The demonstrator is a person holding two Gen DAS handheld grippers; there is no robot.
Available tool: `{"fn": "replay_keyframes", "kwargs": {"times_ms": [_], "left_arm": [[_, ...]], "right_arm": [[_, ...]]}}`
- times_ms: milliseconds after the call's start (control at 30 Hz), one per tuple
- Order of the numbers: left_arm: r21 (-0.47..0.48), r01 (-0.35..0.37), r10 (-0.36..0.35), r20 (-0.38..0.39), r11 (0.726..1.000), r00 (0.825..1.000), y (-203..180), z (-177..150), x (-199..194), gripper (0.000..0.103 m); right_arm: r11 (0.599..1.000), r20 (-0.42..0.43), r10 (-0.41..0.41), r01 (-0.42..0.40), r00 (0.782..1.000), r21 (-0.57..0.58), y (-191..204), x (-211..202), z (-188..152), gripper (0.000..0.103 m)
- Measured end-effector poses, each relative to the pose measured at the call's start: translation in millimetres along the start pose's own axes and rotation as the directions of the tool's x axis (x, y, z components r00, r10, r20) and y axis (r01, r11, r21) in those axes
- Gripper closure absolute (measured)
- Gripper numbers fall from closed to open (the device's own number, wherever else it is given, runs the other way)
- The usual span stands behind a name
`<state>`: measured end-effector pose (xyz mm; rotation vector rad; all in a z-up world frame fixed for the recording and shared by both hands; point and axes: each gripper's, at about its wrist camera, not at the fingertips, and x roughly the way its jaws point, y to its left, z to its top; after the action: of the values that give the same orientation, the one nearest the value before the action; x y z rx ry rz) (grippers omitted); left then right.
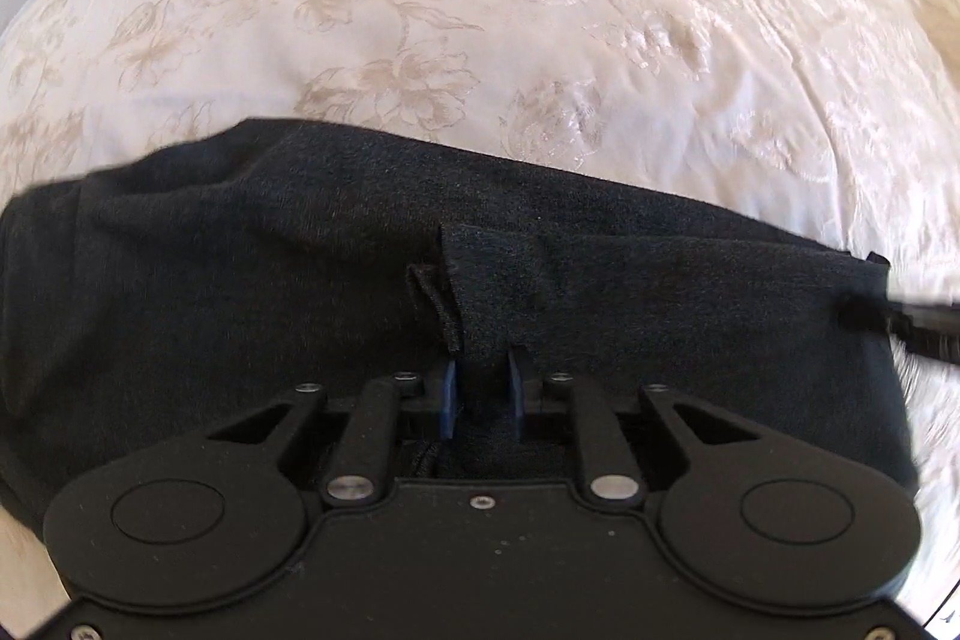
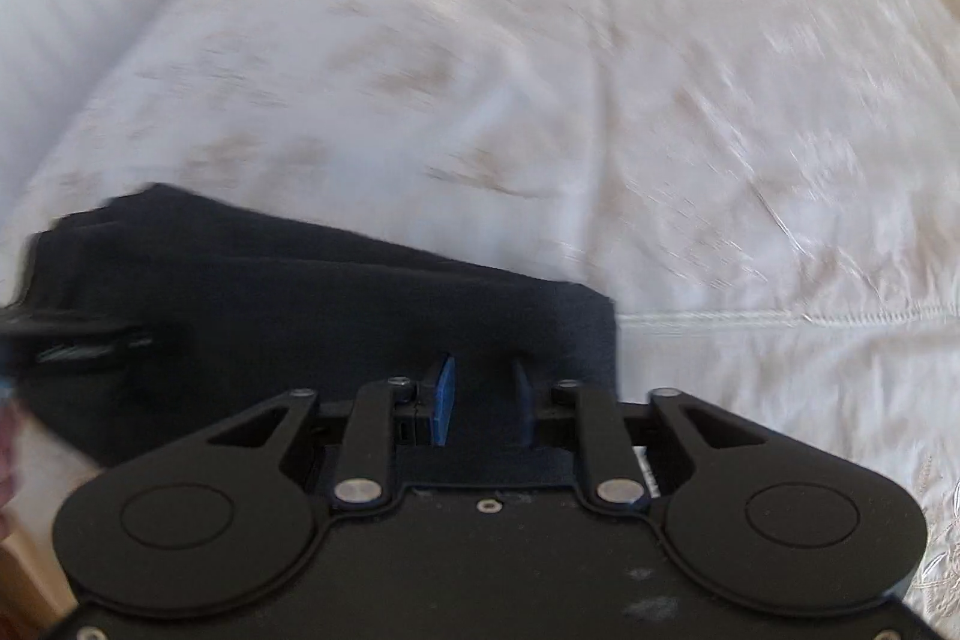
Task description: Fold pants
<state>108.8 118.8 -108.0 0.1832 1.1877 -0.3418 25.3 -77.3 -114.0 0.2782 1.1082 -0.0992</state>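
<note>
The black pants [image 1: 240, 292] lie folded in a long band across a white bedspread with a pale flower pattern [image 1: 420, 10]. My left gripper [image 1: 483, 388] points down at the band's middle. A raised pinch of the cloth stands between its blue pads [image 1: 449, 391], and it is shut on that. A small loop of fabric [image 1: 435, 301] sticks up just beyond. The right wrist view is blurred. There my right gripper [image 2: 483, 400] is at the right end of the pants [image 2: 270, 304], near their edge. Dark cloth fills the gap between its pads and runs back under the jaws.
The bedspread [image 2: 660, 100] stretches far beyond the pants and to the right. A stitched seam [image 2: 750, 319] runs across it by the pants' right end. Each gripper shows blurred at the edge of the other's view, the right gripper [image 1: 912, 322] and the left gripper [image 2: 72, 340].
</note>
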Motion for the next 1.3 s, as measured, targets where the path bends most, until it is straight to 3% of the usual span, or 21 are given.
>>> {"fn": "replay_keyframes", "kwargs": {"times_ms": [100, 167, 200, 300, 367, 500, 633, 800, 900, 1033, 1233, 1300], "left_arm": [[0.037, 0.002, -0.002, -0.002, 0.999, 1.000, 1.8, 0.8, 0.3, 0.075], [0.045, 0.006, -0.006, 0.000, 0.999, 1.000, 2.1, 0.3, -1.4, 0.075], [0.049, 0.006, -0.006, 0.002, 0.999, 1.000, 2.0, 0.4, -1.8, 0.075], [0.064, -0.003, 0.003, 0.006, 0.998, 1.000, -2.6, 0.3, -2.5, 0.075], [0.065, -0.013, 0.013, 0.005, 0.998, 1.000, -4.1, 0.8, -1.3, 0.075], [0.074, -0.029, 0.030, -0.004, 0.997, 1.000, -5.8, 1.0, 1.4, 0.070], [0.004, -0.025, 0.025, -0.006, 1.000, 1.000, 5.0, 3.9, -9.7, 0.066], [-0.196, -0.119, 0.130, 0.042, 0.973, 0.991, 36.4, 3.6, -34.3, 0.067], [-0.268, -0.143, 0.159, 0.042, 0.953, 0.986, 53.1, 1.3, -43.9, 0.067], [-0.265, -0.165, 0.182, 0.039, 0.950, 0.983, 53.2, -7.8, -53.8, 0.067], [-0.177, -0.102, 0.102, -0.007, 0.979, 0.995, 24.7, -28.7, -38.9, 0.066], [-0.140, -0.097, 0.090, -0.056, 0.985, 0.994, 15.0, -35.7, -25.6, 0.066]], "right_arm": [[0.998, -0.008, -0.013, 0.014, 1.000, 0.067, -23.7, 4.8, 6.6, 0.087], [0.997, 0.022, -0.038, 0.037, 0.999, 0.063, -26.4, -13.9, 3.9, 0.075], [0.998, 0.042, -0.040, 0.038, 0.998, 0.053, -26.1, -24.2, -0.3, 0.075], [0.999, 0.048, 0.030, -0.032, 0.998, 0.037, -21.7, -48.5, -20.1, 0.075], [0.999, 0.013, 0.045, -0.046, 0.999, 0.023, -14.9, -53.9, -39.4, 0.075], [0.999, -0.130, -0.018, 0.022, 0.991, 0.029, -15.4, -36.9, -87.6, 0.075], [0.995, -0.135, -0.010, 0.023, 0.991, 0.095, -19.9, -49.2, -104.0, 0.075], [0.999, 0.019, -0.004, 0.003, 1.000, 0.043, -6.3, -80.2, -90.8, 0.075], [1.000, 0.076, 0.030, -0.030, 0.997, -0.005, 6.2, -82.6, -68.6, 0.075], [0.995, 0.084, 0.081, -0.077, 0.993, -0.058, 20.0, -69.3, -44.8, 0.075], [0.992, 0.047, 0.073, -0.068, 0.996, -0.110, 36.0, -37.7, -23.0, 0.075], [0.991, 0.027, 0.059, -0.055, 0.998, -0.118, 36.0, -32.4, -24.4, 0.075]]}}
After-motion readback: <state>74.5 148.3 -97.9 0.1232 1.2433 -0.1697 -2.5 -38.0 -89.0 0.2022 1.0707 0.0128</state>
